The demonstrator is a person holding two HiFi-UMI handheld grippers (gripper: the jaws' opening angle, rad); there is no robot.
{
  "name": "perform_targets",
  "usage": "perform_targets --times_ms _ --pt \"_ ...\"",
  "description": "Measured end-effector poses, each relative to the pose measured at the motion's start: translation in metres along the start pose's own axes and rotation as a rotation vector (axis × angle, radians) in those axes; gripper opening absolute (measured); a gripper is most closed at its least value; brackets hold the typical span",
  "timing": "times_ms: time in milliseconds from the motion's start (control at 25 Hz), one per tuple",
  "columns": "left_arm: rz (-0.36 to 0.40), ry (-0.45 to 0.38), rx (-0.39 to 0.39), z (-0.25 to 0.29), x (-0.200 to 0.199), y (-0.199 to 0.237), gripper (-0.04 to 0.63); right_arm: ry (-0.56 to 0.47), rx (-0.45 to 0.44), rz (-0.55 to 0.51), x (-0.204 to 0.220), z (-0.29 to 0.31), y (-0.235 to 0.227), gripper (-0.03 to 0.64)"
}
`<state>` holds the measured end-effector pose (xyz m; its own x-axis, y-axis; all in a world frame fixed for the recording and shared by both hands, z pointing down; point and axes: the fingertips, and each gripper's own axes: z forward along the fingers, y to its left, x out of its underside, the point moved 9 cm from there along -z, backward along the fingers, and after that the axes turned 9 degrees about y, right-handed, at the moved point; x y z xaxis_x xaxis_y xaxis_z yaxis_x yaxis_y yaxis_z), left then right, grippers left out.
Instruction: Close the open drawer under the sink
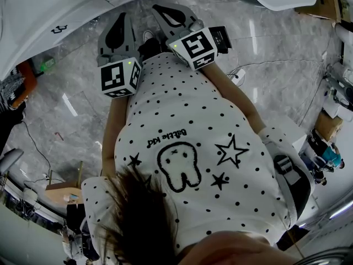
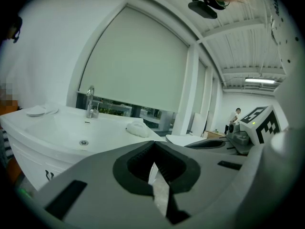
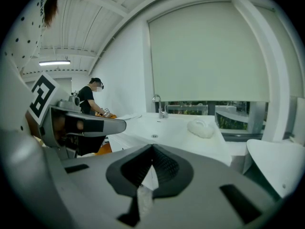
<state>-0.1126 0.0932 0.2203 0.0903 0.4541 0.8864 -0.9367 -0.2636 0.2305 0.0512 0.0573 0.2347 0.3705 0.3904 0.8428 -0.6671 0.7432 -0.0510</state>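
Drawer (image 2: 29,163) is under the sink (image 2: 71,132), far left, well apart from us; we can't tell how far out it stands. Left gripper (image 2: 153,147): jaws together, empty, at our chest. Right gripper (image 3: 152,151) beside it, same. We'd guess they're closed for pushing, since no grasp is needed.

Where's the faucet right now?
Left gripper view, left of centre: the faucet stands at the back of the white sink, with a crumpled white cloth to its right.

Left tool (image 1: 122,19) and right tool (image 1: 163,10) side by side, jaws together, nothing between them.
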Motion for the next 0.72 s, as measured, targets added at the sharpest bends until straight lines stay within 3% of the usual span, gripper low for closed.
perform_targets --times_ms 720 --pt "-0.014 -0.004 -0.004 -0.0005 0.0000 0.0040 0.005 -0.006 0.006 -0.008 -0.0008 0.0027 0.0002 0.014"
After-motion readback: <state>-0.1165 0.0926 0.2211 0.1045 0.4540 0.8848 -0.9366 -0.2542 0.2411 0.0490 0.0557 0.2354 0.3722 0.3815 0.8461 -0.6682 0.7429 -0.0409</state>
